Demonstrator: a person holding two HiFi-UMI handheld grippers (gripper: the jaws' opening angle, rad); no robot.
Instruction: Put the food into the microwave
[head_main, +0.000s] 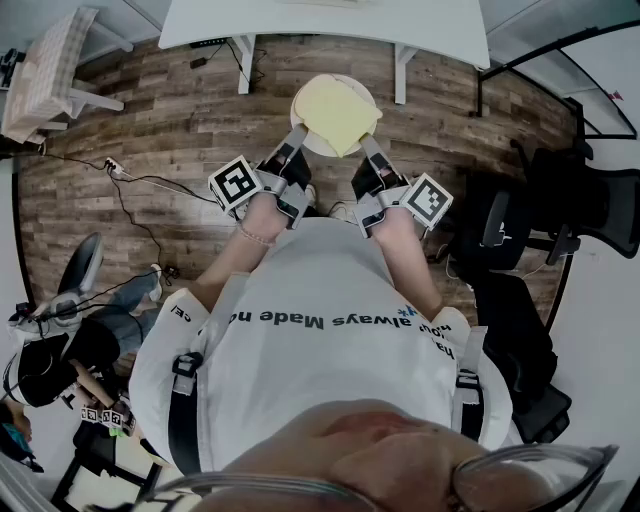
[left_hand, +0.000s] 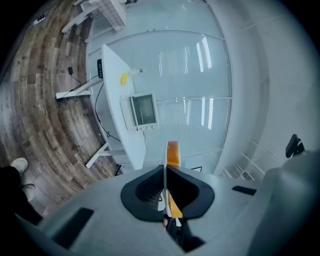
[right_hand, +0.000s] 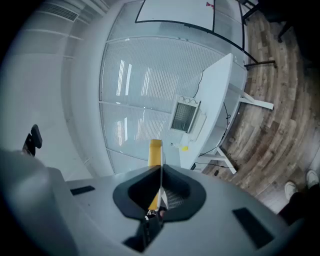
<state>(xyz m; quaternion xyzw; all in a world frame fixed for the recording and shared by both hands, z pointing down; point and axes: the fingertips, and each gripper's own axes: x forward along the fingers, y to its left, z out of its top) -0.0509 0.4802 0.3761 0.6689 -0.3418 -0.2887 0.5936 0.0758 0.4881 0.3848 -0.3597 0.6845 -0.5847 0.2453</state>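
Jaws on plate (head_main: 298, 101): left gripper (head_main: 296, 134), right gripper (head_main: 371, 146); "always Made" shirt (head_main: 320, 365)

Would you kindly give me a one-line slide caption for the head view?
The left gripper and right gripper hold a white plate of yellow food over the wooden floor.

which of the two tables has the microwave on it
The long plain white table, where the microwave sits beside a small yellow thing. The smaller table wears a checked cloth and shows no microwave.
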